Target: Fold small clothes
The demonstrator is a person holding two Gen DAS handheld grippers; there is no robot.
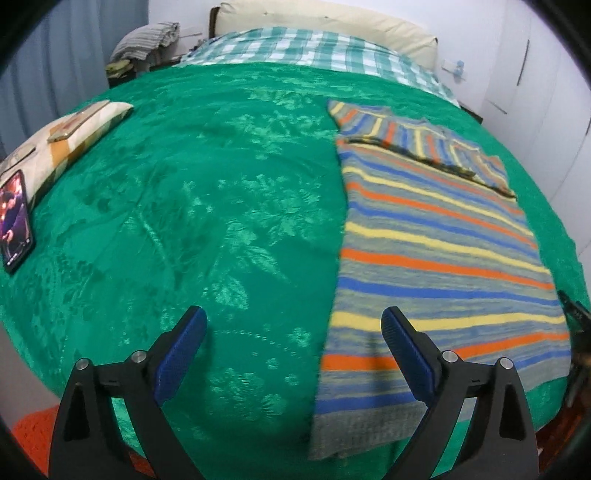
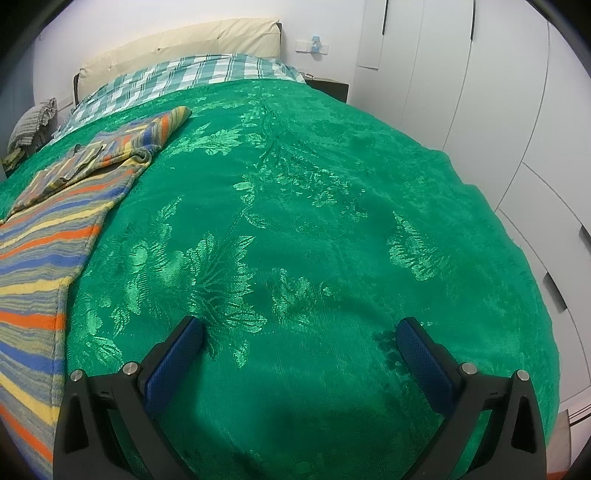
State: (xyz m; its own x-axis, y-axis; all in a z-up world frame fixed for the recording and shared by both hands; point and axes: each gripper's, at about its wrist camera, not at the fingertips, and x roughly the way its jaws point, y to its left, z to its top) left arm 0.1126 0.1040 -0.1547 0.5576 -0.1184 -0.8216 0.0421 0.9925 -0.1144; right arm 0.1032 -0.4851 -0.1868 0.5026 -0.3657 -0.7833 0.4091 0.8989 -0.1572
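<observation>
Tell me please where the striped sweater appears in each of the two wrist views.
Left wrist: striped sweater fills the right half, sleeve folded across its top.
Right wrist: striped sweater lies along the left edge.
Shared landmark: cream headboard above the checked sheet.

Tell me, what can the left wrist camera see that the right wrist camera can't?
Only the left wrist view shows the phone with its lit screen and the patterned pillow beside it, plus the left gripper, jaws open over the sweater's edge. Only the right wrist view shows the white wardrobe doors and the right gripper, jaws open above bare bedspread. Both show the striped sweater, the green bedspread, the checked sheet and the cream headboard.
</observation>
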